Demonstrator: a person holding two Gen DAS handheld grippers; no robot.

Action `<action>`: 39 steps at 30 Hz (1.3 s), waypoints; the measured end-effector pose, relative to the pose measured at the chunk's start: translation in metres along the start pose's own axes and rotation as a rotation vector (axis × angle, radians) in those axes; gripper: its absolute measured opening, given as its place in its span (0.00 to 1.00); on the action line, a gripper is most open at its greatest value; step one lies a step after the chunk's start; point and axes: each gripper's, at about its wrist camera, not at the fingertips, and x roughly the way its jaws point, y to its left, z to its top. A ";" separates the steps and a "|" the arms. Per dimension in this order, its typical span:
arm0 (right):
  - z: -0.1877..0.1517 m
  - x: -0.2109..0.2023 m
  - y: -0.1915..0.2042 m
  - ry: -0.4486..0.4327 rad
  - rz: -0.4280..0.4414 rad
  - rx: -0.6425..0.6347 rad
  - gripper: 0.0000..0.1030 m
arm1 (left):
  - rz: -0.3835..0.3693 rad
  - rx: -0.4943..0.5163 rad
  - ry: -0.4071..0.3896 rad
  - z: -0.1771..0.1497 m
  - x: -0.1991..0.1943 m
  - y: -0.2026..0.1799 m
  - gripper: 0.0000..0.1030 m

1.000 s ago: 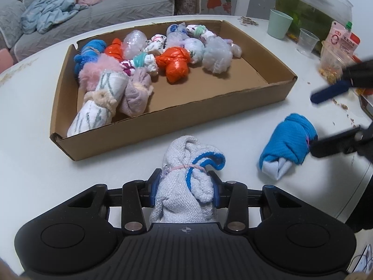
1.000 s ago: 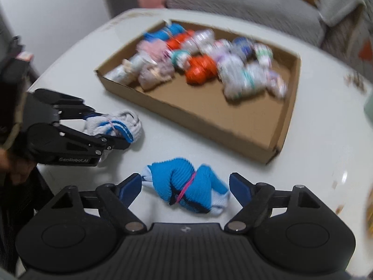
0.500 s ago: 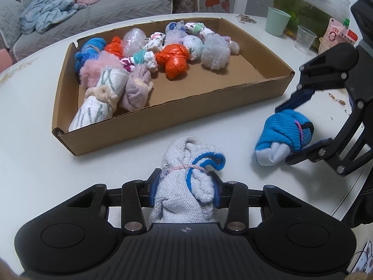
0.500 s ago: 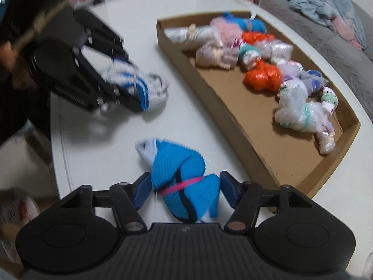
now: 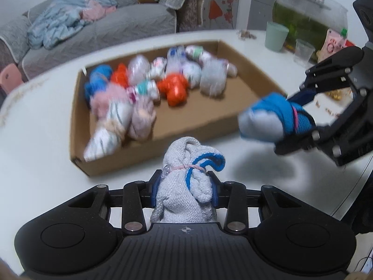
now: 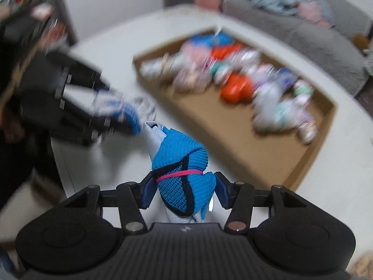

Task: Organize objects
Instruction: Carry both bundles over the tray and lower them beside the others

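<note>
My left gripper (image 5: 184, 182) is shut on a grey-white sock bundle (image 5: 181, 154) with blue trim and a pink band, its jaws still closing tighter, held above the white table. My right gripper (image 6: 184, 191) is closing on a blue sock bundle (image 6: 179, 154) with a pink band; the pads press its sides and it hangs off the table. In the left wrist view the right gripper (image 5: 291, 123) and its blue bundle (image 5: 268, 119) hover right of the cardboard box (image 5: 130, 158). In the right wrist view the left gripper (image 6: 116, 109) is blurred at left. The box (image 6: 209, 121) holds several sock bundles.
A green cup (image 5: 276, 36), a clear cup (image 5: 303, 51) and a fish tank (image 5: 307, 16) stand at the table's far right, with crumbs near them. A grey sofa (image 5: 93, 23) with clothes lies behind. The table edge curves close on the right.
The right gripper went from wide open around the blue bundle to shut on it and lifted it. The left gripper rose with the grey-white bundle. Both views are now motion-blurred.
</note>
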 end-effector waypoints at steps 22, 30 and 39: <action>0.030 0.012 -0.079 -0.008 -0.095 0.258 0.47 | 0.027 0.021 0.046 0.092 0.056 -0.008 0.45; 0.029 0.033 -0.076 0.061 -0.070 0.253 0.47 | 0.028 0.016 0.082 0.087 0.076 -0.008 0.45; 0.027 0.043 -0.080 0.085 -0.090 0.263 0.47 | 0.051 0.001 0.090 0.088 0.090 -0.011 0.45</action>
